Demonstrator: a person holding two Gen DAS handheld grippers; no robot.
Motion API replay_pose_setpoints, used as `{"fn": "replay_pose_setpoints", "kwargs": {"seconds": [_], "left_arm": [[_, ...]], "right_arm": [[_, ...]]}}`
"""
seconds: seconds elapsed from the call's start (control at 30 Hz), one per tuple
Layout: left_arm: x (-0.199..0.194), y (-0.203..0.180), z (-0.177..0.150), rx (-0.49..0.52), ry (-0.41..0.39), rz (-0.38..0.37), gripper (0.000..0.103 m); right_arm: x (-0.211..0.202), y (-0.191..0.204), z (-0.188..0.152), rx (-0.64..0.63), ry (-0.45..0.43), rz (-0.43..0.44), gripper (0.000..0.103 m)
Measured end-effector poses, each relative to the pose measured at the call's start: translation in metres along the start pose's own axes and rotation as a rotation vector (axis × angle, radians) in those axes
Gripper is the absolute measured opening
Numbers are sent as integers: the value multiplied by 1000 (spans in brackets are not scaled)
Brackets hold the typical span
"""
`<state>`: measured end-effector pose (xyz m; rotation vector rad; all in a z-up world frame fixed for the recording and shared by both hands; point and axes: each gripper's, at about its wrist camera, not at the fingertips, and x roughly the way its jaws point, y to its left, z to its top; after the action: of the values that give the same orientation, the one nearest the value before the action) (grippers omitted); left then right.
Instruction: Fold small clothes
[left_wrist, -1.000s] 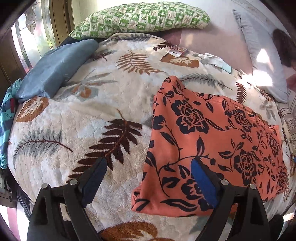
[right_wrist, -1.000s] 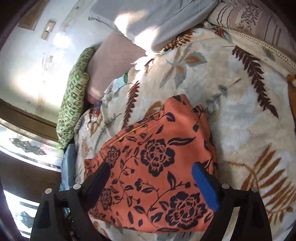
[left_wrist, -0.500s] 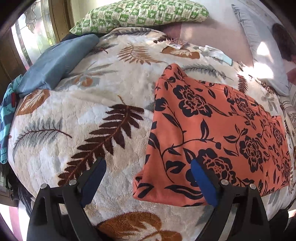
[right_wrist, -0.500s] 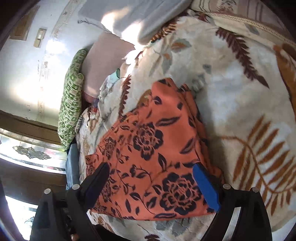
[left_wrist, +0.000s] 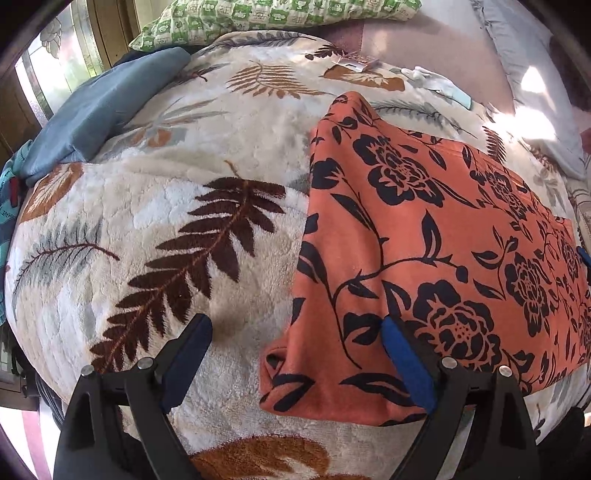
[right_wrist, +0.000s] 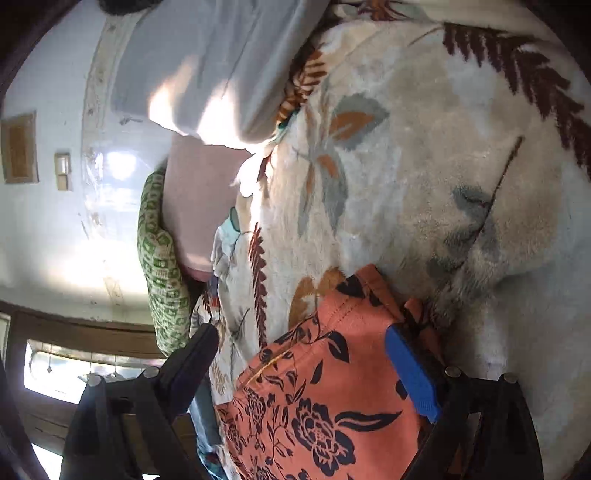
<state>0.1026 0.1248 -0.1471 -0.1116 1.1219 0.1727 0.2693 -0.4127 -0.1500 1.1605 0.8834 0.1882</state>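
Observation:
An orange garment with black flowers (left_wrist: 424, 236) lies flat on a cream leaf-print blanket (left_wrist: 177, 221). My left gripper (left_wrist: 295, 332) is open just above the garment's near left corner, its right fingertip over the cloth and its left one over the blanket. In the right wrist view the same garment (right_wrist: 332, 387) fills the lower middle. My right gripper (right_wrist: 299, 347) is open close over its far right corner, with the right fingertip at the cloth's edge. Neither gripper holds anything.
A green checked pillow (left_wrist: 280, 14) and a pink one (left_wrist: 424, 44) lie at the bed's head. A blue pillow (left_wrist: 99, 107) lies at the left, a grey one (right_wrist: 221, 66) at the right. A small pale cloth (left_wrist: 439, 85) lies beyond the garment. A window is at the left.
Both grippers have moved down and closer to the garment. The right one has travelled toward its far right corner. Both stayed open and the garment has not moved.

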Motion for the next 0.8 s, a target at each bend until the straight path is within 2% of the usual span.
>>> {"fn": "replay_pose_setpoints", "kwargs": {"seconds": [0.1, 0.13, 0.17, 0.2, 0.27, 0.37, 0.5, 0.67, 0.7, 0.8], "left_arm": [[0, -2, 1, -5, 1, 6, 93], [-1, -2, 2, -10, 4, 7, 93], [-2, -2, 2, -14, 7, 7, 93], [-6, -2, 3, -16, 9, 9, 93], [-20, -2, 2, -11, -24, 1, 93], [-43, -2, 0, -8, -81, -11, 93], [-63, -5, -4, -22, -124, -60, 93], [-73, -15, -14, 1, -133, -103, 93], [-74, -17, -16, 9, -133, -104, 93], [-82, -17, -20, 15, -149, -105, 93]], "right_arm": [[-8, 16, -15, -101, 39, 13, 94], [-8, 15, -17, -121, 59, -39, 94], [-10, 10, -19, -121, 60, -140, 94], [-17, 7, -20, -111, 45, -204, 94], [-36, 13, -30, -126, 33, -141, 94], [-76, 29, -61, -184, 14, -94, 94], [-119, 20, -119, -128, 29, -20, 94], [-118, -28, -176, 39, 116, -11, 94], [-115, -37, -181, 68, 112, -28, 94], [-105, -57, -179, 157, 94, -2, 94]]}}
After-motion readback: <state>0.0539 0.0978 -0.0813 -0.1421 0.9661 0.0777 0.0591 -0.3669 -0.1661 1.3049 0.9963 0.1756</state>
